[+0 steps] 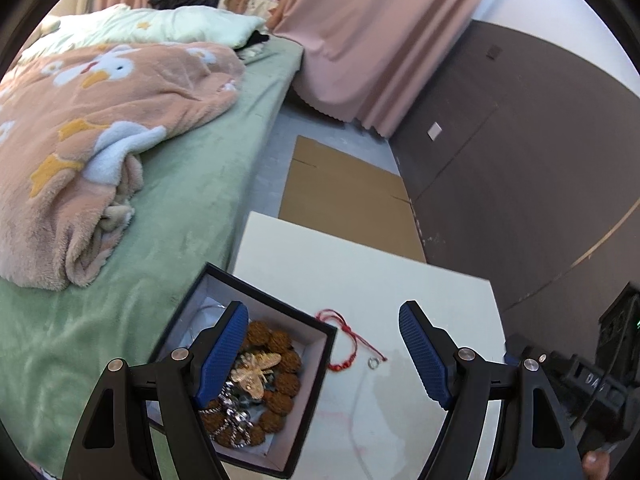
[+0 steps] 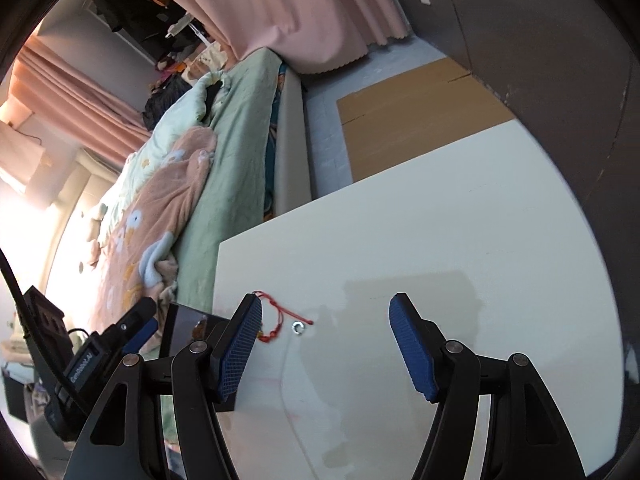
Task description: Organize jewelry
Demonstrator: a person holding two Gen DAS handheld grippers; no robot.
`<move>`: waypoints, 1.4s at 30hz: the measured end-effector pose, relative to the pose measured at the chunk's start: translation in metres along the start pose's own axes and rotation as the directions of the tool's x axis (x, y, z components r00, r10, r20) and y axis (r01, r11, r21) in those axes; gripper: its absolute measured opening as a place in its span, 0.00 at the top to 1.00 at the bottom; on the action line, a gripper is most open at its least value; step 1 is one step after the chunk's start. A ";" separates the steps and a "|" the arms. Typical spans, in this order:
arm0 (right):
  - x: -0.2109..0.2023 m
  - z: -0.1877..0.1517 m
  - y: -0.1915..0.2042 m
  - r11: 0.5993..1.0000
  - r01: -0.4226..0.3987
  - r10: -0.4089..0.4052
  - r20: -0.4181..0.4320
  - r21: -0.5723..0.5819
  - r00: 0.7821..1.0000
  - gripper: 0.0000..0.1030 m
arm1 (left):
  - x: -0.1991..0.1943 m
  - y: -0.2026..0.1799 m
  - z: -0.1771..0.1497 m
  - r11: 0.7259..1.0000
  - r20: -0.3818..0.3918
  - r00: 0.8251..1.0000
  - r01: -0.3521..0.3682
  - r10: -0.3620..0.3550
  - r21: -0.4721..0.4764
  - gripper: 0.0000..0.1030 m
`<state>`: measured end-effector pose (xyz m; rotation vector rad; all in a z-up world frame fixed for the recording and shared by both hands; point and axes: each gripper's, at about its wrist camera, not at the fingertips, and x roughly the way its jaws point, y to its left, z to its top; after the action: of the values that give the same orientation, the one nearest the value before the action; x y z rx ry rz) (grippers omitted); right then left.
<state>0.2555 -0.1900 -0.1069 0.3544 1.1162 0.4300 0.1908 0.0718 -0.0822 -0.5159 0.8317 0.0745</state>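
Red braided cord bracelet (image 1: 347, 338) and small silver ring (image 1: 373, 363) lie loose on the white tabletop (image 1: 360, 272), at three o'clock of the black jewelry box (image 1: 256, 376), so both grippers, left gripper (image 1: 324, 354) and right gripper (image 2: 326, 346), hover with fingers wide and empty, likely ready to box them.

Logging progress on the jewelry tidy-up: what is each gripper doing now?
Left gripper: open, holding nothing.
Right gripper: open, holding nothing.

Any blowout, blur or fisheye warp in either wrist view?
Right wrist: window side at far left blown out white; white table edge bows under fisheye, soft shadow patch on it. Left wrist: evenly lit, slight motion blur on the jewelry box rim, wall lines curve.
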 end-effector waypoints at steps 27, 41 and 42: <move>-0.042 -0.018 0.013 0.986 0.109 -0.098 0.088 -0.124 0.991 0.00 | -0.056 -0.050 -0.028 0.956 0.137 0.990 -0.005 -0.037 0.294 0.00; -0.043 -0.021 0.018 0.982 0.112 -0.100 0.083 -0.153 0.991 0.00 | -0.058 -0.049 -0.030 0.954 0.131 0.991 -0.003 -0.038 0.299 0.00; -0.043 -0.020 0.019 0.982 0.112 -0.100 0.085 -0.153 0.991 0.00 | -0.057 -0.050 -0.031 0.954 0.128 0.991 -0.003 -0.038 0.301 0.00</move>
<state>0.2179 -0.1940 -0.0720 0.1698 1.0135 0.4038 0.1444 0.0213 -0.0377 -0.2282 0.6920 -0.0342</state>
